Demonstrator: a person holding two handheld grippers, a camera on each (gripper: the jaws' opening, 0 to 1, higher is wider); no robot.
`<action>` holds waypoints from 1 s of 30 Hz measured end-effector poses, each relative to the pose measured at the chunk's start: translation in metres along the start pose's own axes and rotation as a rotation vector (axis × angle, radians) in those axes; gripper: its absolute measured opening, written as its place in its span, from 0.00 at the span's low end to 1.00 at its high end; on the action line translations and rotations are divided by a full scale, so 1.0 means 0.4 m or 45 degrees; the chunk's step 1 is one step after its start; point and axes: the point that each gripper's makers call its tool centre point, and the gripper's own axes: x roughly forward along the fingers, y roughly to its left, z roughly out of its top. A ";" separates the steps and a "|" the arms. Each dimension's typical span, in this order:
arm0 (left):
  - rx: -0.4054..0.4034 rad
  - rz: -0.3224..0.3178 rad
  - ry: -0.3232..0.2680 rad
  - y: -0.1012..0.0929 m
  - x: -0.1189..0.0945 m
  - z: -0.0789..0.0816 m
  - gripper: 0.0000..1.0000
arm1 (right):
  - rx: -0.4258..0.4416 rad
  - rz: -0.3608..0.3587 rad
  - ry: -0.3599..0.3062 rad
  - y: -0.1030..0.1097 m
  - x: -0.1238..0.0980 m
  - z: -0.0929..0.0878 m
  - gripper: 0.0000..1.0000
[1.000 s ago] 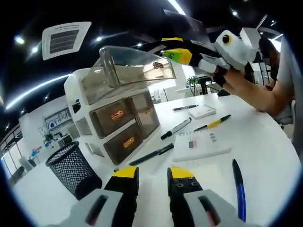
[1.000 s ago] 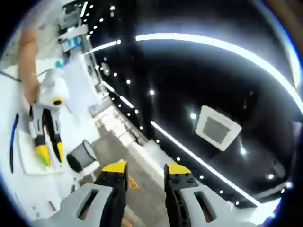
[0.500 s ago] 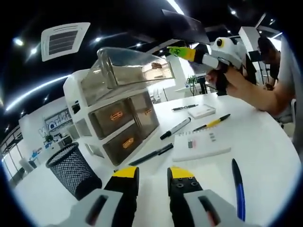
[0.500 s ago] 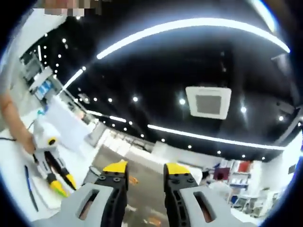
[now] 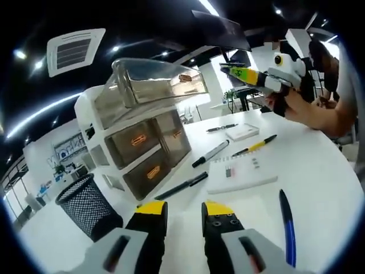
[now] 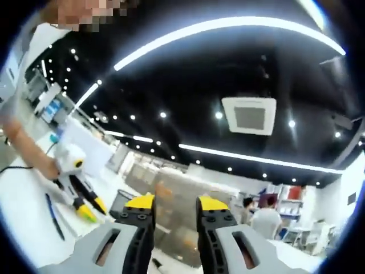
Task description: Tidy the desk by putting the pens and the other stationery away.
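On white desk (image 5: 319, 171), items for stowing:

- Blue pen (image 5: 287, 225), near right, just beside left gripper (image 5: 185, 208). Light, stiff, smooth round barrel; likely to roll or skid. Best taken across mid-barrel.
- Black pen (image 5: 182, 186), near centre, just in front of drawer unit (image 5: 137, 142). Same handling.
- Marker with black cap (image 5: 211, 154), middle. Thicker barrel, probably easier purchase.
- Yellow-and-black pen (image 5: 255, 147), right of marker.
- Dark pen (image 5: 222, 128), far, beside small white block (image 5: 242, 132), possibly an eraser or pad; cannot tell which.
- White notepad (image 5: 242, 174), flat, with small clips or similar bits on top; too small to identify. Probably flexes if lifted by one edge.

Receptacles: black mesh pen cup (image 5: 85, 202), near left, upright, mouth clear. White drawer unit with smoked fronts, far left; top clear drawer (image 5: 154, 83) pulled out and overhanging.

Tools: left gripper low over desk, jaws parted by a narrow gap, nothing between them. Right gripper (image 6: 174, 202) raised at far right, in a person's hand (image 5: 302, 108), jaws likewise parted and bare; aimed high toward ceiling.

Room: open desk surface between pens and cup; approach to cup free from above. Overhanging drawer a snag point for a raised gripper. Curved desk edge lies right of blue pen; a nudged pen could roll off there.
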 end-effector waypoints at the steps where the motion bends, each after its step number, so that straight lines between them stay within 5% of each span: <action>1: -0.002 -0.001 0.001 -0.001 0.001 -0.001 0.25 | 0.010 -0.008 0.056 -0.001 -0.007 -0.020 0.26; 3: -0.002 -0.007 0.002 -0.005 0.001 -0.001 0.25 | 0.043 -0.003 0.043 0.000 -0.021 -0.023 0.26; 11: 0.022 -0.017 -0.006 -0.017 0.000 0.007 0.25 | 0.189 -0.041 0.212 -0.021 -0.069 -0.098 0.24; 17: 0.023 -0.022 -0.002 -0.020 0.000 0.004 0.25 | 0.198 0.000 0.300 -0.017 -0.094 -0.139 0.28; 20: 0.023 -0.026 0.000 -0.021 0.001 0.003 0.25 | 0.301 0.044 0.387 -0.026 -0.120 -0.184 0.27; 27: 0.036 -0.029 0.006 -0.024 0.003 -0.001 0.25 | 0.252 0.015 0.403 -0.083 -0.168 -0.198 0.26; 30: 0.031 -0.032 0.011 -0.026 0.004 -0.005 0.25 | 0.347 0.071 0.440 -0.081 -0.197 -0.220 0.27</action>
